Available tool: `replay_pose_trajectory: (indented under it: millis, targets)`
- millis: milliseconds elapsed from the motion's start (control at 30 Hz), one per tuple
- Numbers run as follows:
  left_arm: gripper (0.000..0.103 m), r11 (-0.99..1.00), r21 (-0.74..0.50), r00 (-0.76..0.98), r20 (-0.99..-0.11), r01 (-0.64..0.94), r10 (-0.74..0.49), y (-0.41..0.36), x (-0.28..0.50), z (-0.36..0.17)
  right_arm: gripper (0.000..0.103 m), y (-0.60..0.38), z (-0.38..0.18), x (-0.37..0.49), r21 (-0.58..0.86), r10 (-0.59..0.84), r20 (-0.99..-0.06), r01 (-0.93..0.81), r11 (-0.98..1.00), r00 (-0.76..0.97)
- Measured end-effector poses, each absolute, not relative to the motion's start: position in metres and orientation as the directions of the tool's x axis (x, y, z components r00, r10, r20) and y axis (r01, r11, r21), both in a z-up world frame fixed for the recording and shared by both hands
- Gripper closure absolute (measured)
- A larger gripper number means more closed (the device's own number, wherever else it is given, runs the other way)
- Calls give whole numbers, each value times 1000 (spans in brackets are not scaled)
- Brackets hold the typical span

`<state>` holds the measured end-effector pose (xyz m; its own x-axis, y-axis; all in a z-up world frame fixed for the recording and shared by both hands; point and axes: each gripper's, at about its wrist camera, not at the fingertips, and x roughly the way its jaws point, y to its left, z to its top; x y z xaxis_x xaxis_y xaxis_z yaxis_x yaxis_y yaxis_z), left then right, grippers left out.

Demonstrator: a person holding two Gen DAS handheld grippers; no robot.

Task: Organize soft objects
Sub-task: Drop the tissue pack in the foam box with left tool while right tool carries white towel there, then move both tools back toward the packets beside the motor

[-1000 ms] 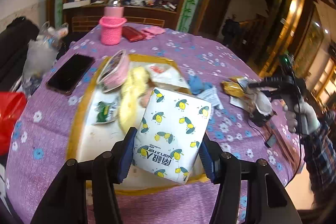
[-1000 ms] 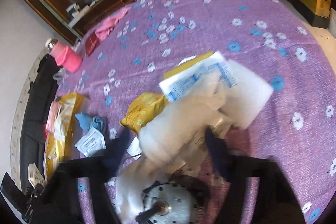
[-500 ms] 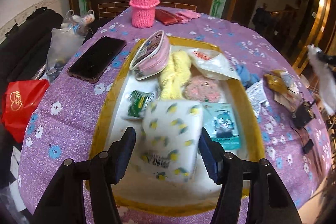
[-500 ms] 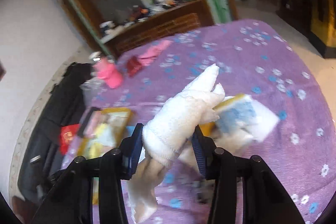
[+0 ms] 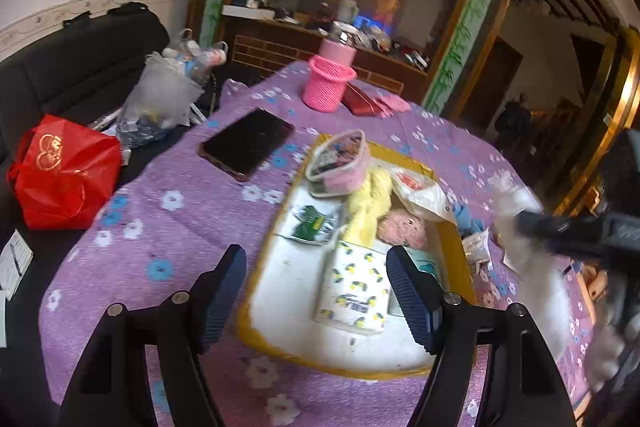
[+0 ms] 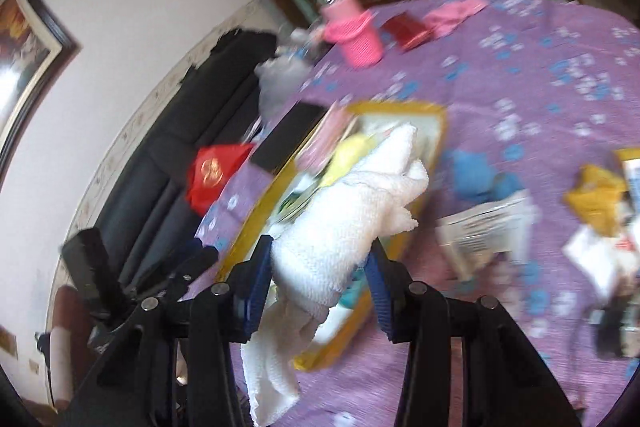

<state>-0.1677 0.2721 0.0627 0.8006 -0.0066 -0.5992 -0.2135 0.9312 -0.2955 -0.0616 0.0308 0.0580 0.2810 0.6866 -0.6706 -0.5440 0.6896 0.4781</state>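
Right gripper (image 6: 320, 269): ribbed blue pads clamped on a white, nubbly terry-cloth towel (image 6: 352, 211), bunched into a thick roll with a limp tail hanging below, held in the air over the yellow-rimmed rectangular tray (image 6: 438, 131). Left gripper (image 5: 316, 283): jaws spread wide and empty above the tray's near end, where a soft white tissue pack printed with yellow lemons (image 5: 356, 291) lies flat. Right-wrist view is motion-blurred; small items on the purple flowered desk (image 5: 180, 227) cannot be identified.

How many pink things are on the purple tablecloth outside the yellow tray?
2: a pink woven cup holder at the table's far edge, and a folded pink cloth just right of it beside a dark red wallet. More may be hidden.
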Motion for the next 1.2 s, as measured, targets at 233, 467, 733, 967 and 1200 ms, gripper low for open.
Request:
replay_pose_trajectory:
  millis: [233,467,733,967,1200]
  targets:
    - [25,919,-309,812,-583,-243,19,295,-180,58,59,96,15,-69,421,629,-753,-593,686,193]
    - [25,909,-344,815,-579,-237,-7,308,-181,49,59,119,-5,-51,294,516,-815,-580,760,263]
    - [25,909,-352,807,-590,-225,-29,309,-181,45,55,139,-14,-26,237,464,-836,-572,785,291]
    - [25,918,-316,791,-612,-241,-3,303,-179,48,41,118,3,-32,317,538,-790,-554,769,294]
    - [24,948,-230,789,-614,-218,32,274,-176,58,32,49,45,-59,276,557,-705,-554,786,439]
